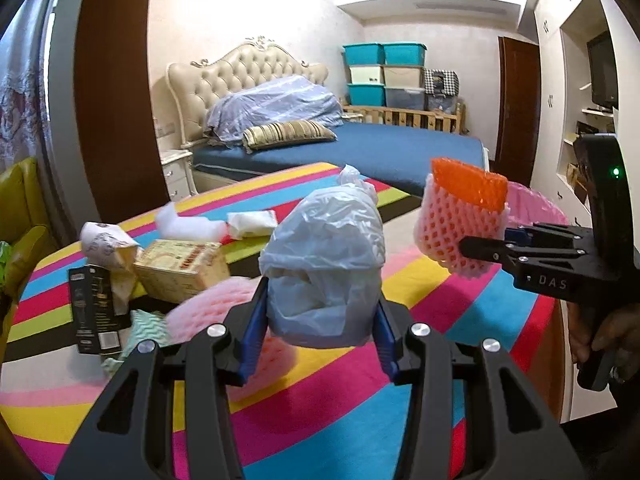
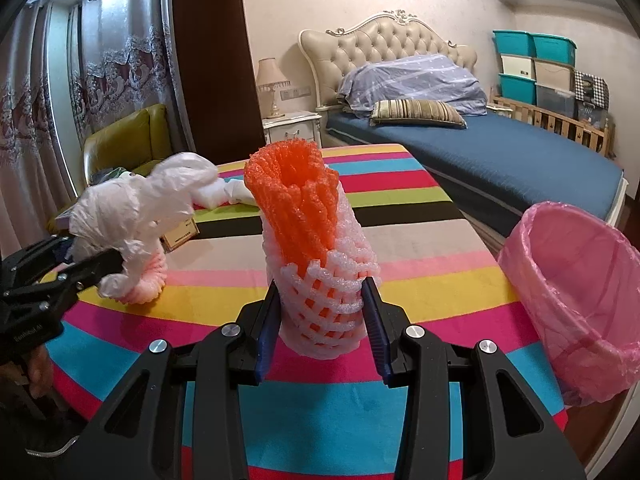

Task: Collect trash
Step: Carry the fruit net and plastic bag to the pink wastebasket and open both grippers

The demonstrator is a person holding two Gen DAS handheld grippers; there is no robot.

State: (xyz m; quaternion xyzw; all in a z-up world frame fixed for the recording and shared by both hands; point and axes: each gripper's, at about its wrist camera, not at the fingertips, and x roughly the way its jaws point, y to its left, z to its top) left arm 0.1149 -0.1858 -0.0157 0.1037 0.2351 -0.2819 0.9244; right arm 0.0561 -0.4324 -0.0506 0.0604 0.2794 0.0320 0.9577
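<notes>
Left gripper point(image 1: 320, 320) clamping plastic bag point(image 1: 324, 248), right gripper point(image 2: 322, 320) clamping foam netting point(image 2: 316, 264)

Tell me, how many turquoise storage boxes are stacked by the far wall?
3: two side by side on top of the stack, and one at the bottom left. More may be hidden behind.

A blue bed point(image 2: 500, 152) with a striped pillow point(image 2: 418, 112); 6 stacked storage bins point(image 1: 384, 74) behind.
</notes>
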